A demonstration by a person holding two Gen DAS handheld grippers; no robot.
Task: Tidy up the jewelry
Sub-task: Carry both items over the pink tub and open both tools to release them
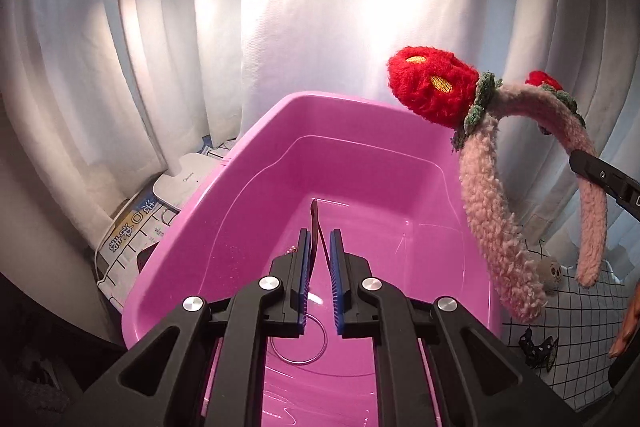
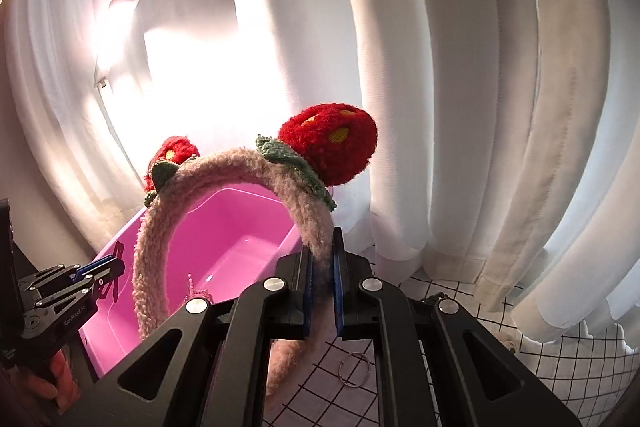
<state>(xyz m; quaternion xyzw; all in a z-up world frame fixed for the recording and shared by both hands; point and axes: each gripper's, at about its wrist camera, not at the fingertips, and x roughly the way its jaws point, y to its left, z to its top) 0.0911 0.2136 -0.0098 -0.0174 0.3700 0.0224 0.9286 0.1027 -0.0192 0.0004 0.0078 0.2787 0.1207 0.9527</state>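
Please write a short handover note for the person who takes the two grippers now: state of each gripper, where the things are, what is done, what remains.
Left gripper: shut on a thin dark red strip, held over the pink tub.
Right gripper: shut on the fluffy pink headband with red plush flowers, held up in the air beside the tub, not yet inside.
Done: a metal ring and a small bead chain already lie in the tub.
Left: release the strip and the headband into the tub. Then collect from the checked cloth a second ring, a black clip and a small skull-face piece.
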